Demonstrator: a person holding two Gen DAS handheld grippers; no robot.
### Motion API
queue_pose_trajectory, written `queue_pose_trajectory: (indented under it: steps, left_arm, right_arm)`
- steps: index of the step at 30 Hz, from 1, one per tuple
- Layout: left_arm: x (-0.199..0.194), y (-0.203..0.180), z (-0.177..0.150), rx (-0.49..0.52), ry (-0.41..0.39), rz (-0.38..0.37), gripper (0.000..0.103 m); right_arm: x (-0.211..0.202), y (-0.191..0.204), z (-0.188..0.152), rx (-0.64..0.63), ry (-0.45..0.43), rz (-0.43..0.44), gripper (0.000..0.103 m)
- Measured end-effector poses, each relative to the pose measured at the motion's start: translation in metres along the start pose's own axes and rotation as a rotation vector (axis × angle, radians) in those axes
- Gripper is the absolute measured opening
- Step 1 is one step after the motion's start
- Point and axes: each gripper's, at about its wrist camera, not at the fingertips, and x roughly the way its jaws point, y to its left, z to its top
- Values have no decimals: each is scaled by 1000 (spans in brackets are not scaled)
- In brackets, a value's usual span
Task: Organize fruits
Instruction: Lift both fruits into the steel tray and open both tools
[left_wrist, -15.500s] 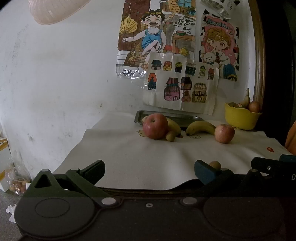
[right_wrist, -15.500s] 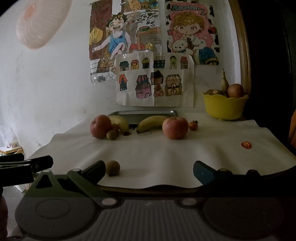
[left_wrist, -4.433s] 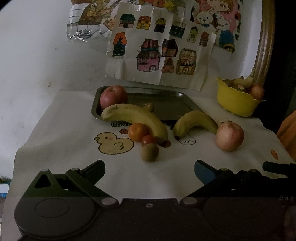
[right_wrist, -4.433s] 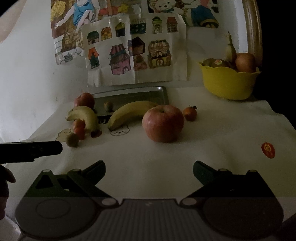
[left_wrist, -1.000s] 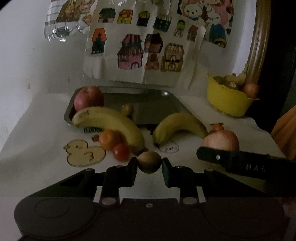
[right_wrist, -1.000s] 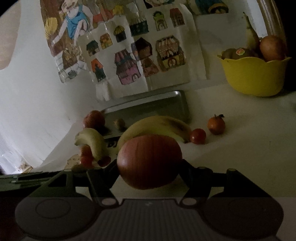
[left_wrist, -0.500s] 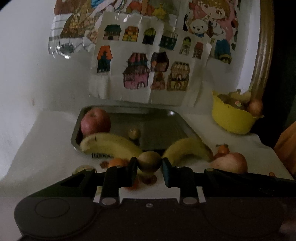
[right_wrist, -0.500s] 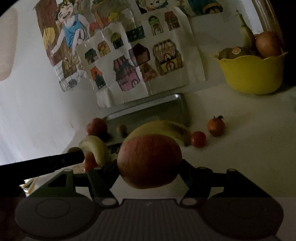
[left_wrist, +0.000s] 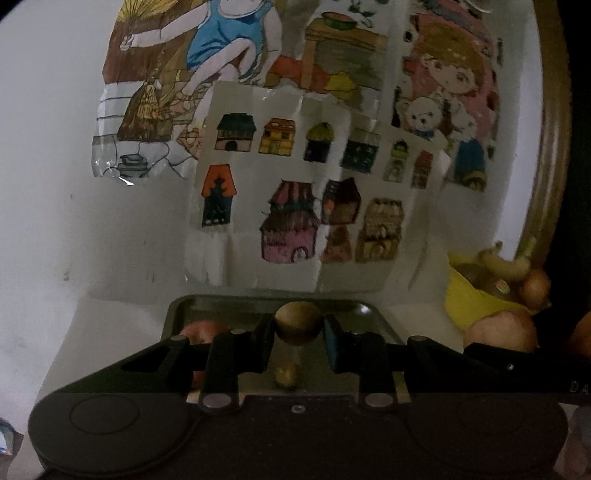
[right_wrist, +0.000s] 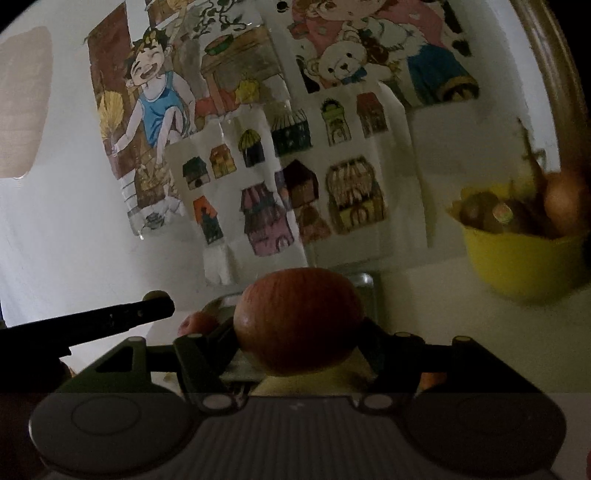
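A: What is being gripped by the left gripper (left_wrist: 299, 341)?
B: 1 small round brown fruit (left_wrist: 298, 323), clamped above the grey metal tray (left_wrist: 376, 321).
A: And the right gripper (right_wrist: 297, 352)?
B: 1 large red apple (right_wrist: 297, 319) is being squeezed between its jaws.

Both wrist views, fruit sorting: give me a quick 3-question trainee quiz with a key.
1. True or false: the left claw is open and carries nothing.
2. Which fruit sits in the right claw? A) a banana B) a red apple C) a tomato
3. Fill in: behind the held kiwi, at the foot of the wall, lies a metal ____.

Key:
1. False: it is shut on the small brown kiwi.
2. B: the red apple fills the space between the right claw's fingers.
3. Tray: the metal tray already holds another apple at its left end.
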Motion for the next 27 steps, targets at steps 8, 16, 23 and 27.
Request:
queue_pose_trajectory:
  steps: [8, 16, 23, 27]
  left_arm:
    - [53, 18, 6, -33, 30, 26, 31]
    - [93, 24, -5, -43, 97, 56, 31]
    - [114, 24, -16, -47, 143, 60, 31]
    - [123, 24, -21, -46, 152, 72, 31]
  right_arm:
    - [53, -7, 5, -7, 34, 2, 73]
    - [92, -12, -1, 3, 111, 15, 73]
    - [108, -19, -12, 17, 163, 0, 73]
    - [112, -22, -16, 31, 174, -4, 73]
